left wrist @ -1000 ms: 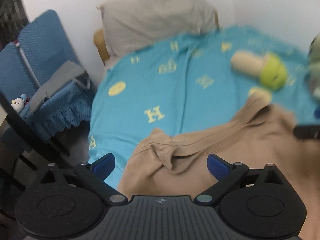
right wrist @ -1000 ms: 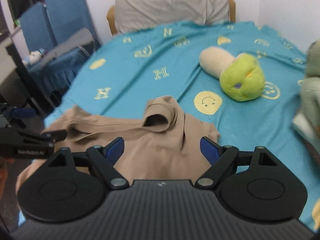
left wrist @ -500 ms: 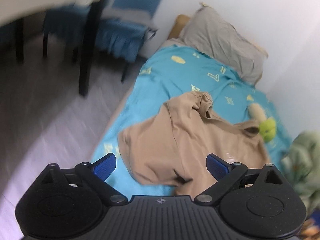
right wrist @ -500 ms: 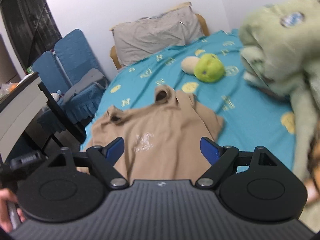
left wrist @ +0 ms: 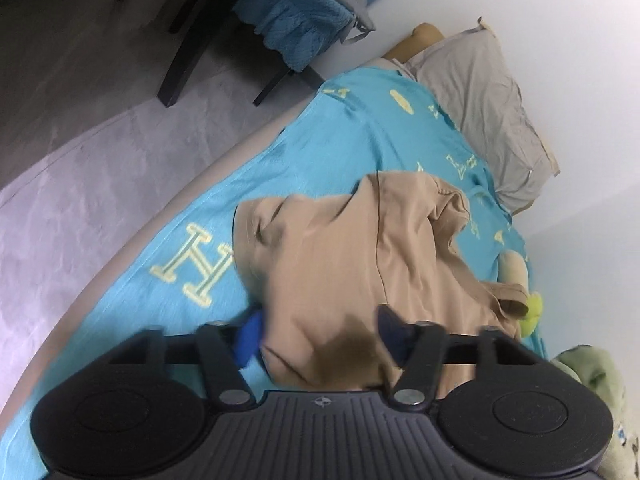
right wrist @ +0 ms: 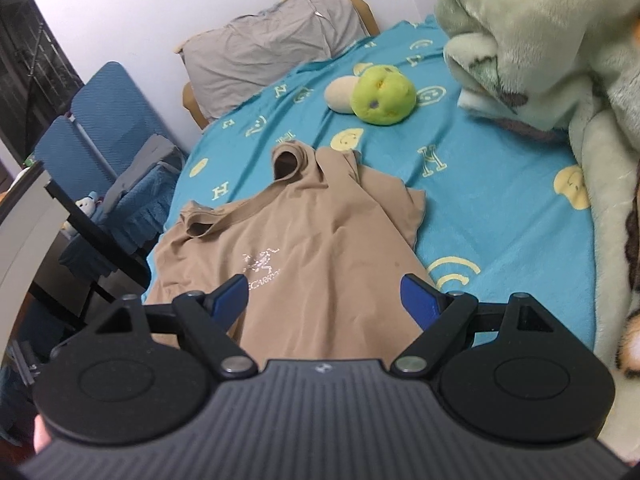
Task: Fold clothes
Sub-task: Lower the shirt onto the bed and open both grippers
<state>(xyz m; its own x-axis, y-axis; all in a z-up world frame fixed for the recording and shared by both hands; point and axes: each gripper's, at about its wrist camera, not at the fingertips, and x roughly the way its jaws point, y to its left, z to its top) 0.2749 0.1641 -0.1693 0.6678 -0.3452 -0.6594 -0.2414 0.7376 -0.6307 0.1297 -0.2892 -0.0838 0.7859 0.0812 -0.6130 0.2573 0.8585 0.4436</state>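
A tan T-shirt [right wrist: 320,236] with a small white logo lies spread and rumpled on the turquoise bed sheet [right wrist: 500,200], collar toward the pillow. It also shows in the left wrist view [left wrist: 352,256]. My left gripper [left wrist: 320,340] is open and low over the shirt's near corner, its blue pads on either side of the hem cloth. My right gripper [right wrist: 324,300] is open above the shirt's lower hem, not touching it.
A grey pillow [right wrist: 272,44] lies at the head of the bed. A green and cream plush toy [right wrist: 376,90] sits beyond the shirt. A pale green fleece blanket [right wrist: 560,40] is heaped at the right. Blue chairs [right wrist: 100,120] and a dark table leg [left wrist: 184,56] stand beside the bed.
Both grippers pulled back from the collar end to the hem end. The left gripper then dropped low onto the shirt's near corner. The shirt lies flatter, with its logo showing.
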